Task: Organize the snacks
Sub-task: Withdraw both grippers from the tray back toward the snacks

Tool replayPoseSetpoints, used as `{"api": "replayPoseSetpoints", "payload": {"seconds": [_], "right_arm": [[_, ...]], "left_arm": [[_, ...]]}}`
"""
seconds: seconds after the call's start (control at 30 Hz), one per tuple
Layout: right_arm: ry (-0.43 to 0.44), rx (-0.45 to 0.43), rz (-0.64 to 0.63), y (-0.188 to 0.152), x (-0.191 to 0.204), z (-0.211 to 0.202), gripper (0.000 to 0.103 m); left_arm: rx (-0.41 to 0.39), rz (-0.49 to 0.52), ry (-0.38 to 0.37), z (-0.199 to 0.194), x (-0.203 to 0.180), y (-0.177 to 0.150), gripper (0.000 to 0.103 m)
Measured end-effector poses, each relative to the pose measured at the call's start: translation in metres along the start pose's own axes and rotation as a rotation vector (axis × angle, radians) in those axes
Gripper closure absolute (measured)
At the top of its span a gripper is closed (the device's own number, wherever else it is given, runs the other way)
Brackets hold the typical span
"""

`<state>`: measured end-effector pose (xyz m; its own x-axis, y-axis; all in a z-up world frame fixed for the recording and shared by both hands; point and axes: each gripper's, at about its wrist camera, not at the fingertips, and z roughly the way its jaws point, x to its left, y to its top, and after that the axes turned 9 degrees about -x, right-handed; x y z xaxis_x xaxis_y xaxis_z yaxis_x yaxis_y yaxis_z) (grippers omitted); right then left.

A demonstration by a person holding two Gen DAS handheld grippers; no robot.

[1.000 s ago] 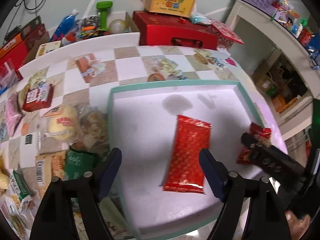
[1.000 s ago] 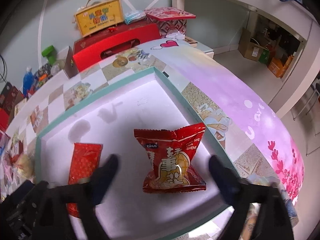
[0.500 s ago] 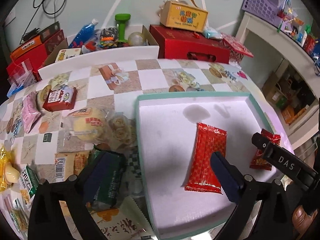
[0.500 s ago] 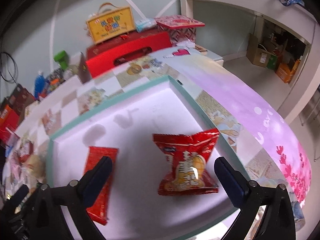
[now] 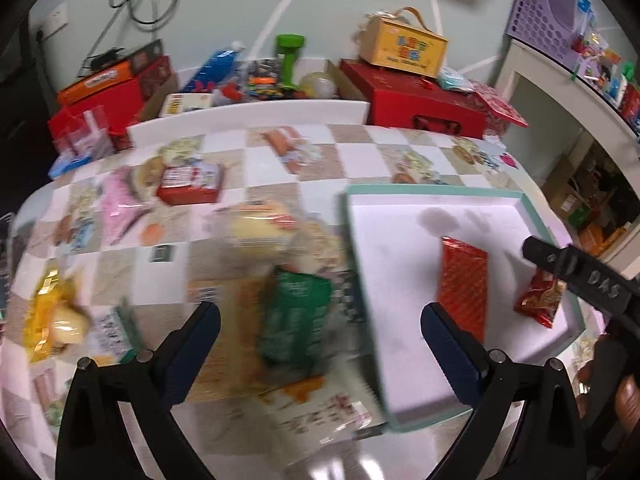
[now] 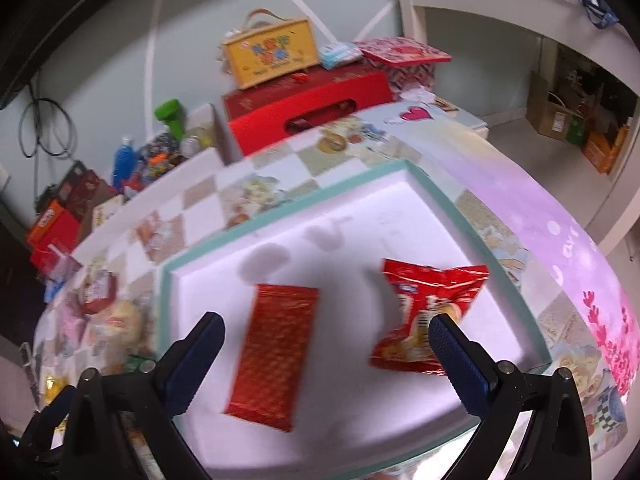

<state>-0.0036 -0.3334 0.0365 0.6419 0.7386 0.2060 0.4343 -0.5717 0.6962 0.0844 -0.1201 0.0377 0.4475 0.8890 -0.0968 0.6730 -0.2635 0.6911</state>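
Observation:
A white tray with a teal rim (image 5: 400,196) (image 6: 280,216) lies on the checkered table. In it lie a flat red packet (image 5: 464,280) (image 6: 276,356) and a red snack bag (image 5: 540,300) (image 6: 424,320). My left gripper (image 5: 320,332) is open and empty, above a green packet (image 5: 296,316) just left of the tray. My right gripper (image 6: 326,340) is open and empty over the tray, between the two red packs; it also shows in the left wrist view (image 5: 580,276).
Loose snacks lie left of the tray: a red box (image 5: 188,184), a pink packet (image 5: 120,208), a yellow bun pack (image 5: 256,228), a gold pack (image 5: 52,316). Behind the table stand a red case (image 5: 416,100) and a yellow box (image 5: 404,48).
My left gripper has swung left, from over the flat red packet to over the green packet beside the tray. My right gripper has pulled back and turned left, so both red packs show.

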Motion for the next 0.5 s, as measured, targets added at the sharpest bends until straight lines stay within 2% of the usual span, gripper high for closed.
{"api": "replayPoseSetpoints", "payload": {"seconds": [0.23,0.5], "right_arm": [[0.058,0.002,-0.063,-0.006,0.044,-0.017,0.0],[0.14,0.05,-0.201,-0.039,0.106,-0.025,0.0]], "left_arm": [[0.0,-0.082,0.07,-0.022,0.047,-0.003,0.003],[-0.002,-0.197,0.142,-0.044,0.098,-0.02,0.003]]}}
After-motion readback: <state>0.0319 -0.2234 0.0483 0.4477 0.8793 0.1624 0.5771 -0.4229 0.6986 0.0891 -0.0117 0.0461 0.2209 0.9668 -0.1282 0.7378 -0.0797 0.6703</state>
